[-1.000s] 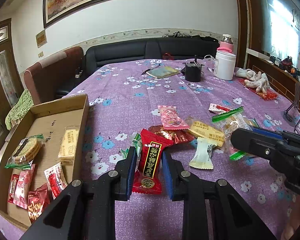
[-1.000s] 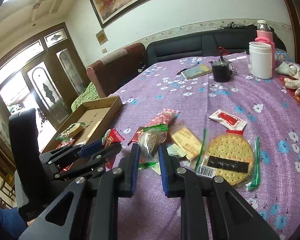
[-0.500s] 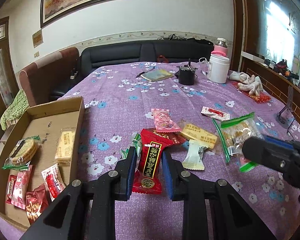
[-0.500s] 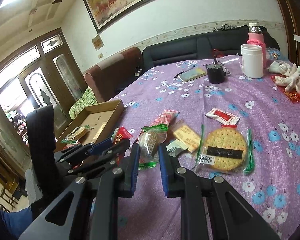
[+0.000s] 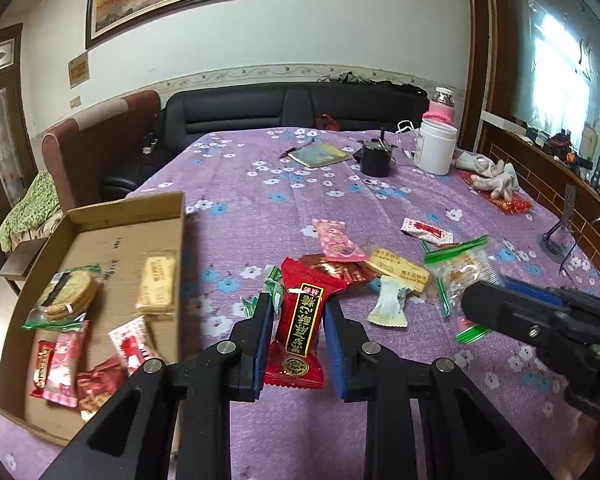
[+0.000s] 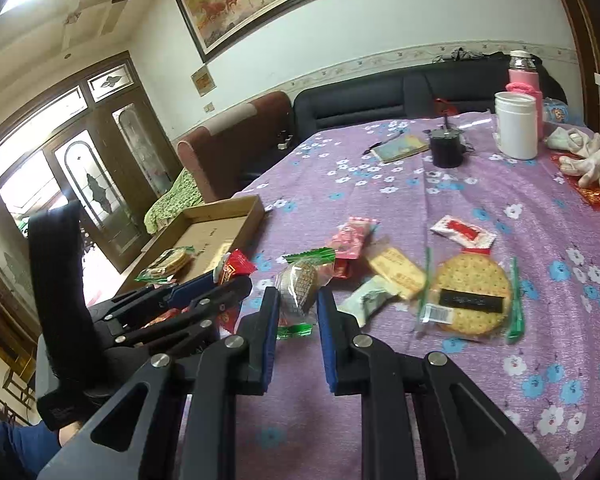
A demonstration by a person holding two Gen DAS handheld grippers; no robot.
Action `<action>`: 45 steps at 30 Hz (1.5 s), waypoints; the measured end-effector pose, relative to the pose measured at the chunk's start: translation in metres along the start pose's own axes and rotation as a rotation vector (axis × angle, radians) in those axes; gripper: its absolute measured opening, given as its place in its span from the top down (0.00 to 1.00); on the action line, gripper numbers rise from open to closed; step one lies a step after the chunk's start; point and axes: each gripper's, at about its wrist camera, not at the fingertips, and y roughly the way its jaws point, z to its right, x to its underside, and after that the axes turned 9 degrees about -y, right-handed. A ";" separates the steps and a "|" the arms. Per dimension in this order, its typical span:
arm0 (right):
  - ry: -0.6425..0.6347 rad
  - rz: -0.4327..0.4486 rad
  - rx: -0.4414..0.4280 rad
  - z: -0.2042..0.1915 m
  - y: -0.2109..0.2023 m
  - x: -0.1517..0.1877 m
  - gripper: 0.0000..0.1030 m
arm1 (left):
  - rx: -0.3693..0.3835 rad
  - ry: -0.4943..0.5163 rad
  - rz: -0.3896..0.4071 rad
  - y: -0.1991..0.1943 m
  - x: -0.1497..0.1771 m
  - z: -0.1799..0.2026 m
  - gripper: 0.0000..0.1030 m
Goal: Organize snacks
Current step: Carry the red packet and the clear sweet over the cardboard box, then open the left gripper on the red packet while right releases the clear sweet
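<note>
My left gripper (image 5: 298, 305) is shut on a red snack packet (image 5: 302, 326) with a black and gold label, held just above the purple tablecloth. My right gripper (image 6: 298, 295) is shut on a clear packet with green ends (image 6: 300, 282) that holds a biscuit. That packet (image 5: 462, 270) hangs from the right gripper at the right of the left wrist view. The open cardboard box (image 5: 126, 216) lies to the left with several snacks in it. Loose on the cloth lie a pink packet (image 5: 338, 240), a yellow packet (image 5: 396, 266), a white packet (image 5: 390, 302) and a round cracker packet (image 6: 470, 294).
A red and white sachet (image 5: 426, 232) lies beyond the pile. At the far end of the table stand a white jar (image 5: 436, 150), a black cup (image 5: 376, 159), a notebook (image 5: 320, 156) and pale gloves (image 5: 494, 174). Sofas line the far and left sides.
Both grippers have risen a little with their packets held. In the left wrist view the box and table have slid right. The right gripper's packet has come up off the snack pile.
</note>
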 end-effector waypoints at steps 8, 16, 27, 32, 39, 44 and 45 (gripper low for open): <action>-0.062 -0.027 -0.060 -0.042 0.017 -0.010 0.82 | -0.028 -0.061 0.001 -0.014 -0.008 -0.037 0.74; -0.130 -0.073 -0.129 -0.091 0.053 -0.024 0.82 | -0.076 -0.146 0.008 -0.019 -0.012 -0.086 0.74; -0.162 -0.157 -0.174 -0.138 0.114 -0.031 0.82 | -0.163 -0.288 -0.017 -0.016 -0.009 -0.167 0.74; -0.170 -0.188 -0.172 -0.146 0.136 -0.027 0.82 | -0.187 -0.307 -0.025 -0.012 -0.005 -0.181 0.74; -0.174 -0.226 -0.155 -0.146 0.152 -0.016 0.82 | -0.177 -0.322 -0.023 -0.009 -0.002 -0.191 0.74; -0.187 -0.227 -0.146 -0.148 0.152 -0.013 0.81 | -0.153 -0.320 -0.022 -0.009 -0.003 -0.192 0.73; -0.190 -0.222 -0.143 -0.149 0.151 -0.013 0.79 | -0.149 -0.323 -0.025 -0.010 -0.003 -0.192 0.67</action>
